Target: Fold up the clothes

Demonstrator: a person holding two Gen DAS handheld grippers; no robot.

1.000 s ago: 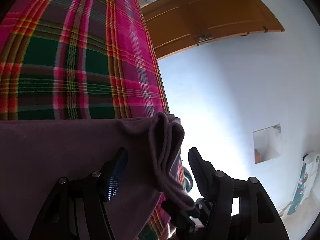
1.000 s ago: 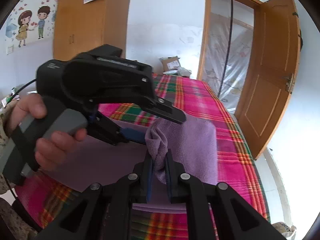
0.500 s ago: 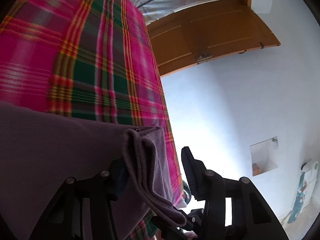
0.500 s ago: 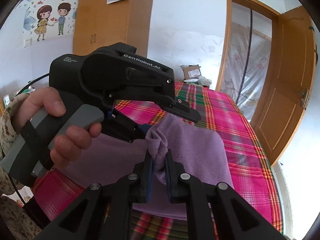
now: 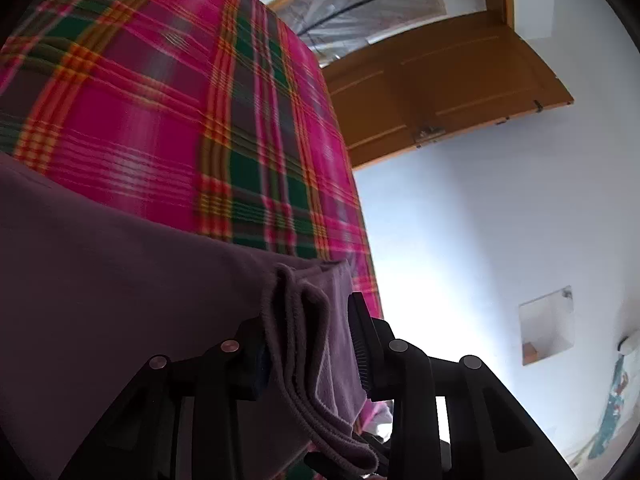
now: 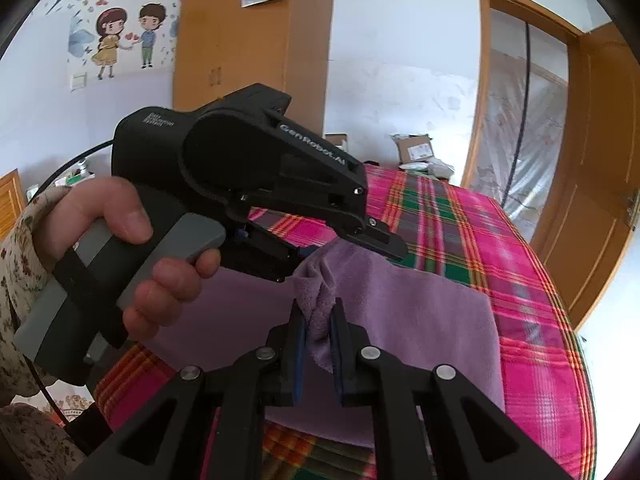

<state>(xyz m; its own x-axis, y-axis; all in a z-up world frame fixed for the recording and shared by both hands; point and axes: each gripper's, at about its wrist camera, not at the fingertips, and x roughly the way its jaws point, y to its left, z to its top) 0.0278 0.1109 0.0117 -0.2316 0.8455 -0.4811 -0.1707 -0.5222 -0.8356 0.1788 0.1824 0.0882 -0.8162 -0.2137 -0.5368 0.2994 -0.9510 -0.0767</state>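
Soft purple fleece garment (image 6: pixel 420 320): spread over a bed covered in a pink, green and orange plaid blanket (image 6: pixel 500 240), with one bunched corner lifted off the surface.

Right gripper (image 6: pixel 318 344): black, two-fingered, blue-lined pads. Jaws nearly closed, pinching a gathered fold of the purple garment; the cloth rises in a crumpled peak just above the fingertips and drapes down to the right of them.

Left gripper (image 5: pixel 308 344), (image 6: pixel 352 248): black, pistol-style handle held by a person's hand (image 6: pixel 132 264) in a floral sleeve (image 6: pixel 20 280). In its own camera the layered, rolled edge of the purple garment (image 5: pixel 120 320) lies between the jaws, against the left pad, with a narrow gap to the ribbed right pad (image 5: pixel 358 344). The jaws stand partly open and are not clamped on the cloth. In the right wrist view its tips sit directly above the pinched peak.

Surroundings: orange wooden door (image 5: pixel 440 92), white wall (image 5: pixel 500 220), wooden wardrobe (image 6: pixel 248 40), cartoon wall sticker (image 6: pixel 120 36).
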